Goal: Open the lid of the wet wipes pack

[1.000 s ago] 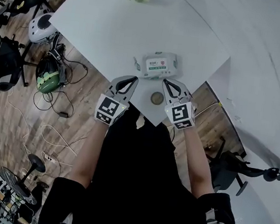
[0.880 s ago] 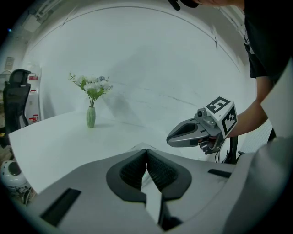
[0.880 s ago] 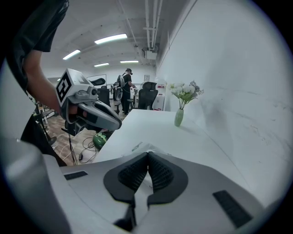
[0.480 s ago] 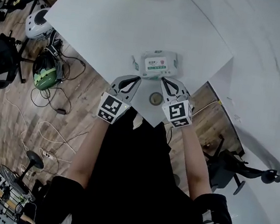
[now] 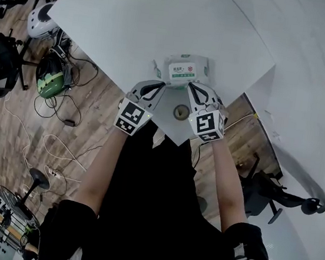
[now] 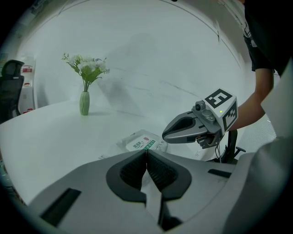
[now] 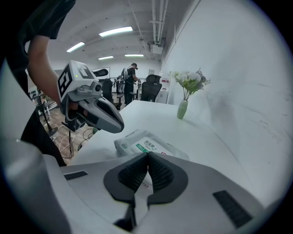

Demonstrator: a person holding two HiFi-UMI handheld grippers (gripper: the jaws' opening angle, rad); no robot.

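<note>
Wet wipes pack (image 5: 185, 70) lies before left claw (image 5: 162, 86) and right claw (image 5: 191, 87), both closed, empty; gripper views show the vase (image 6: 84, 103).

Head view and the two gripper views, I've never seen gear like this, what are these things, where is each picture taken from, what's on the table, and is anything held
A person holds a tool in each hand: the left gripper and right gripper, each with two fingers. The head view comes from a camera on the person's head, looking down; each gripper view looks along that gripper's own fingers. On the white table are a wipes pack, lid apparently closed, and a vase of flowers. Both grippers are shut and empty, tips near the pack.
</note>
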